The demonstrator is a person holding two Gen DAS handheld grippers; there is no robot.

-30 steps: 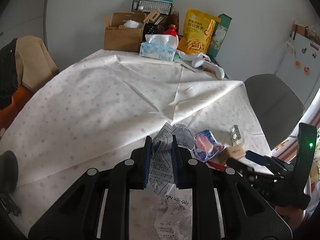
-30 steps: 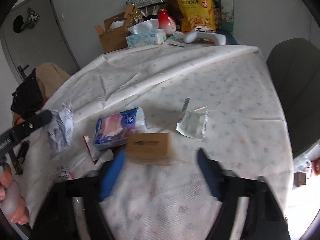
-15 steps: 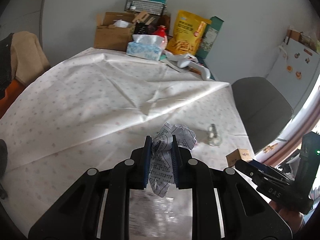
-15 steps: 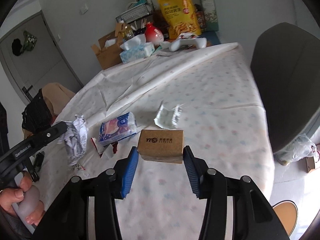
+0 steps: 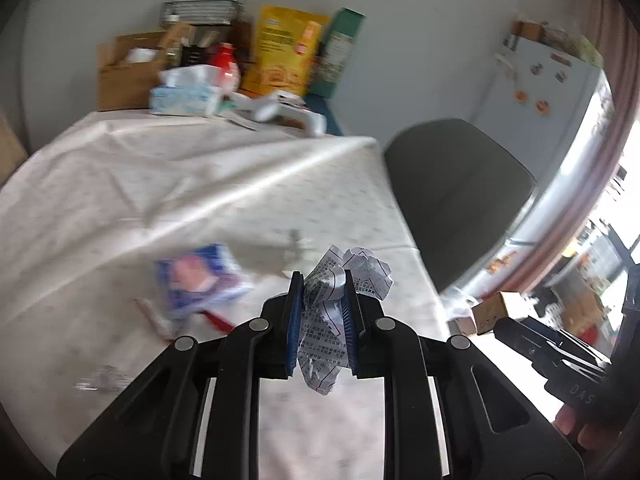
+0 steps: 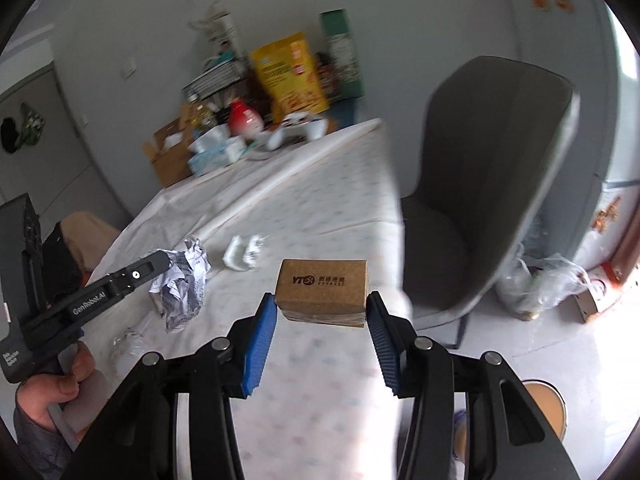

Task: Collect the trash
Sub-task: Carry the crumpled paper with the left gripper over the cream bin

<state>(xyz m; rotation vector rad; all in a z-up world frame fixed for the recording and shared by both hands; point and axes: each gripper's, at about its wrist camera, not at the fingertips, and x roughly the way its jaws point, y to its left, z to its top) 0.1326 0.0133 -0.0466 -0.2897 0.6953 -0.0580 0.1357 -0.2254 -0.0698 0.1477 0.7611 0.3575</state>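
Note:
My left gripper (image 5: 320, 320) is shut on a crumpled printed paper (image 5: 340, 276) and holds it above the table's right part; the paper also shows in the right wrist view (image 6: 184, 280). My right gripper (image 6: 322, 320) is shut on a small brown cardboard box (image 6: 322, 292) and holds it over the table's right edge; the box shows at the right of the left wrist view (image 5: 498, 312). A blue and pink tissue pack (image 5: 200, 280) and a white blister pack (image 6: 244, 254) lie on the tablecloth (image 5: 160, 184).
A grey chair (image 6: 492, 168) stands right of the table. Clear plastic bags (image 6: 540, 284) lie on the floor beyond it. A round brown rim (image 6: 548, 404) shows on the floor at lower right. Boxes, a tissue box (image 5: 186, 96) and a yellow snack bag (image 5: 286, 56) crowd the far end.
Both grippers have swung right and lifted with their loads. The right gripper now holds the box near the table's edge by the chair. The tissue pack is back in the left view.

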